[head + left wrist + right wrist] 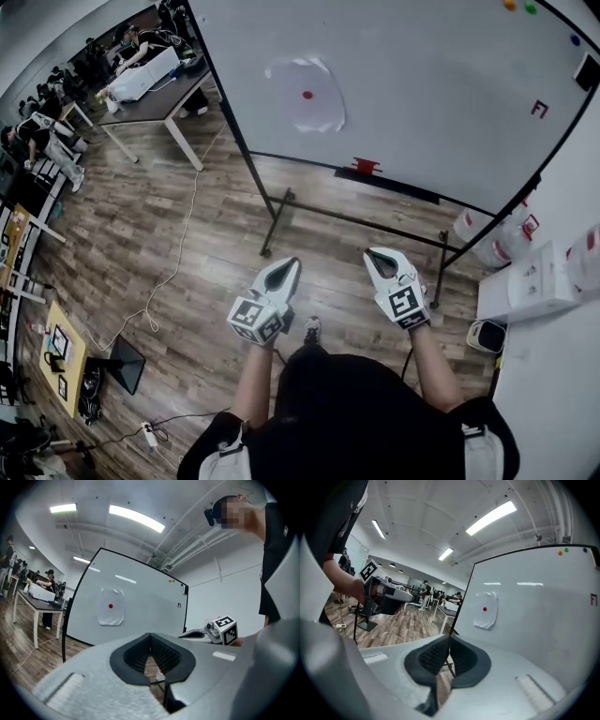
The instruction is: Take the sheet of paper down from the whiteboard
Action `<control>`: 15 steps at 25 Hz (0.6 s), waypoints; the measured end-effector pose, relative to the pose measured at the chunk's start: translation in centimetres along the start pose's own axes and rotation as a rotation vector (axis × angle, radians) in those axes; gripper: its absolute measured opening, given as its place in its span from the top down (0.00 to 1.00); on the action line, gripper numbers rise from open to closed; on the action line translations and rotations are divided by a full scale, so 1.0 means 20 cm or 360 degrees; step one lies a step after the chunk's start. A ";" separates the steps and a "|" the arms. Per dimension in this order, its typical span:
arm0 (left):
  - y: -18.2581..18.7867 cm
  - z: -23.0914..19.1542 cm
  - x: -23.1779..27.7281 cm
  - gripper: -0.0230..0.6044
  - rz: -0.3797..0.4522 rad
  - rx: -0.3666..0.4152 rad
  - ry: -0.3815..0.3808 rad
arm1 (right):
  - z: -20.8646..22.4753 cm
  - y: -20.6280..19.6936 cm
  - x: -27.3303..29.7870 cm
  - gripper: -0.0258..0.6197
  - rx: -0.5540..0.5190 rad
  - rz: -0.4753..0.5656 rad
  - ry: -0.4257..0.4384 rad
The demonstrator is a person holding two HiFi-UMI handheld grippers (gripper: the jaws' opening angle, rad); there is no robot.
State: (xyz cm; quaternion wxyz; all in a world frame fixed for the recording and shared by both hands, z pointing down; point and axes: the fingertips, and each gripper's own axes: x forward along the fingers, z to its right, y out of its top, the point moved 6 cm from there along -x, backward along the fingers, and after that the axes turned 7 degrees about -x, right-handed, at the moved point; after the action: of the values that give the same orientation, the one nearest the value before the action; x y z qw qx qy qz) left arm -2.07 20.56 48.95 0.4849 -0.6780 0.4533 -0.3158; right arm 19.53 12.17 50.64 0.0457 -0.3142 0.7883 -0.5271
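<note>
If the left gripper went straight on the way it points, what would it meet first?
Probably the bare whiteboard, right of and lower than the sheet of paper, not the paper. Nothing shows between the left gripper, its jaws shut and empty, and the board, though depth is unclear.

From my seat the whiteboard (431, 84) looks smooth and glossy, mirroring the ceiling lights. Its frame (229, 98) looks like black-painted metal. The sheet of paper (305, 94) is matt and crinkled. The floor (187, 272) is wood-grain planks with a low sheen. The left gripper (292, 263) and right gripper (374, 254) have matt grey plastic shells and black ribbed pads (136, 656).
</note>
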 end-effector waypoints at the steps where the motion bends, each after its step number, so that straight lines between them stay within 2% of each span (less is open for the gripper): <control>1: 0.02 -0.03 0.02 0.95 0.0002 0.0001 -0.0001 | 0.01 0.01 0.03 0.95 0.0004 0.0000 -0.0004; 7: 0.09 -0.23 0.09 0.95 -0.0003 0.0003 -0.0032 | 0.07 0.04 0.23 0.95 0.0043 -0.0031 -0.0027; 15: 0.19 -0.57 0.11 0.95 0.0024 0.0000 0.0002 | 0.10 0.12 0.59 0.95 0.0007 -0.0022 0.0010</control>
State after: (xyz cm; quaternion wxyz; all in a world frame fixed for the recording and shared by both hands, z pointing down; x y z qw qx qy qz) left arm -12.22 13.81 49.05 0.4870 -0.6744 0.4587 -0.3124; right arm 9.76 4.75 50.74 0.0403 -0.3180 0.7851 -0.5300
